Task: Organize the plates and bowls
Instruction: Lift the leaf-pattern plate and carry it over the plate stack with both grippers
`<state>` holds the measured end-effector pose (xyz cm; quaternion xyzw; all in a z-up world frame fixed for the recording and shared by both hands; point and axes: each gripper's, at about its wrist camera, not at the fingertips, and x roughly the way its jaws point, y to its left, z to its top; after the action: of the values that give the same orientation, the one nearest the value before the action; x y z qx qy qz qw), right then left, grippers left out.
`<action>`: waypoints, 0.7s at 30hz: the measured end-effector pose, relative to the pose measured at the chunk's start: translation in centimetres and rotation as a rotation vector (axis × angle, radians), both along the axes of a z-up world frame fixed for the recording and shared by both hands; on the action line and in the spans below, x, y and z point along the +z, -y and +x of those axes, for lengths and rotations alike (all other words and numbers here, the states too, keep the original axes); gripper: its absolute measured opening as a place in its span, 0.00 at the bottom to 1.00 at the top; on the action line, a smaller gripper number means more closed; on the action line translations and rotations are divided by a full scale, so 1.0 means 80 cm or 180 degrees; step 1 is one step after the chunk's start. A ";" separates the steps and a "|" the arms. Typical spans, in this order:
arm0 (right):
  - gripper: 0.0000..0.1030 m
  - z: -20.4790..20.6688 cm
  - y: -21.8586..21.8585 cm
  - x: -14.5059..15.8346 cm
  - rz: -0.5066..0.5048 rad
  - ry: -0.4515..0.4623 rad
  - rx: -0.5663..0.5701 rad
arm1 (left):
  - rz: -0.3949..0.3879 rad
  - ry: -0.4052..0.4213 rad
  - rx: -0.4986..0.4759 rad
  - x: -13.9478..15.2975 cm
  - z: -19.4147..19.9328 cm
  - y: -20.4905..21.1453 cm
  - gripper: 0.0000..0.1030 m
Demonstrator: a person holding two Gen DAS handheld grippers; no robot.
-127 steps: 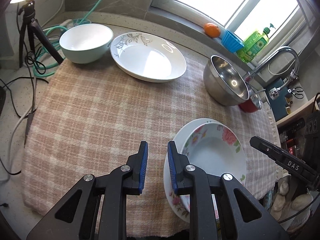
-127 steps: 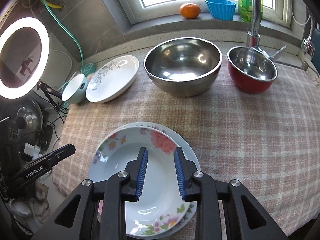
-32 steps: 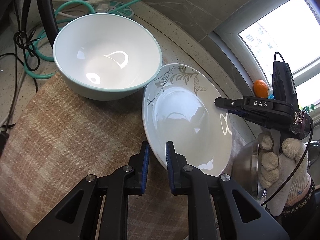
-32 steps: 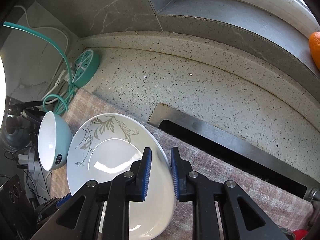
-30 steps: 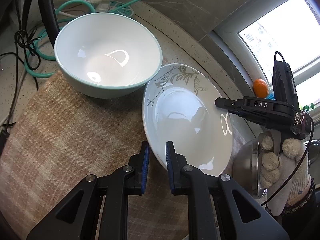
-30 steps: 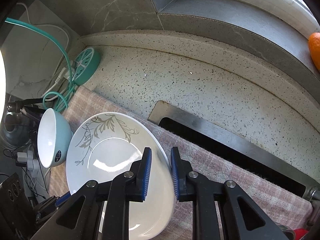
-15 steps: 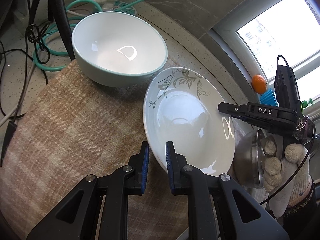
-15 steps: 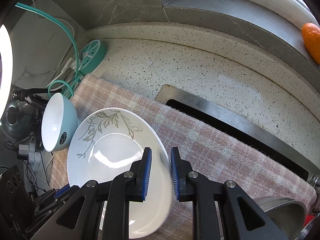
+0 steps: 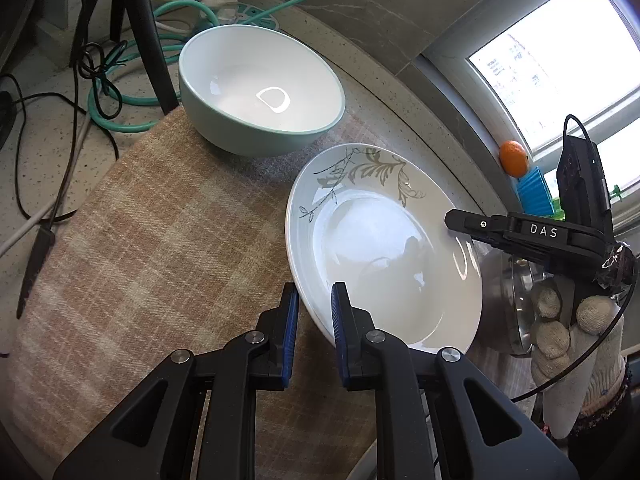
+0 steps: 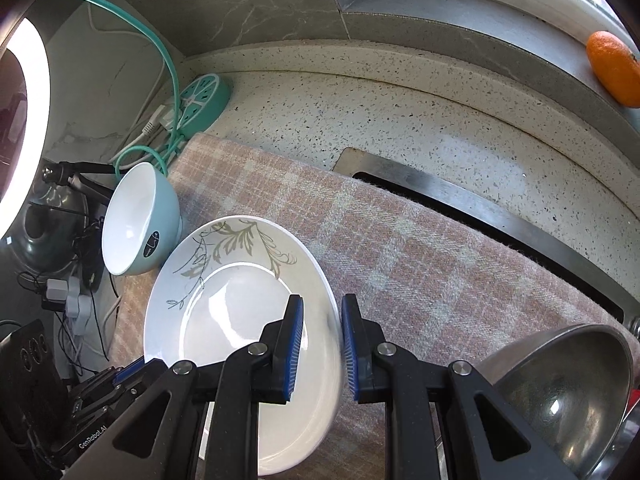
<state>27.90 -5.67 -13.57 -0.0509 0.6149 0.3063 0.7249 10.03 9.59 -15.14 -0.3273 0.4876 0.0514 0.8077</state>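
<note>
Leaf-patterned plate (image 9: 380, 260) tilted above checked cloth (image 9: 160, 240), left gripper (image 9: 313, 320) and right gripper (image 10: 321, 340) each clamped on its rim, teal bowl (image 9: 260, 92) just beside.

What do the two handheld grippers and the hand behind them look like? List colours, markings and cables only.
Both the left gripper and right gripper are matte black with angular cut-out arms, silver pivot screws and ribbed blue pads. White lettering reads DAS on the right one's side and GenRobot.AI on the left's. A thin black cable loops past the white knit glove.
</note>
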 end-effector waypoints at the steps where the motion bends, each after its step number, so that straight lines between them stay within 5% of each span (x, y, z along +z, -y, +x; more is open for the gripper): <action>1: 0.17 -0.002 0.001 0.001 0.0010 -0.0002 -0.0004 | 0.0000 0.0000 -0.0003 0.000 0.000 -0.001 0.14; 21: 0.17 -0.041 -0.002 0.016 0.0129 0.0040 -0.0010 | 0.0015 0.0046 0.0024 0.019 -0.040 -0.026 0.14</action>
<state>24.59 -5.52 -12.27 -0.0371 0.6041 0.3172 0.7301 6.86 11.67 -13.61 -0.3275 0.4804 0.0532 0.8118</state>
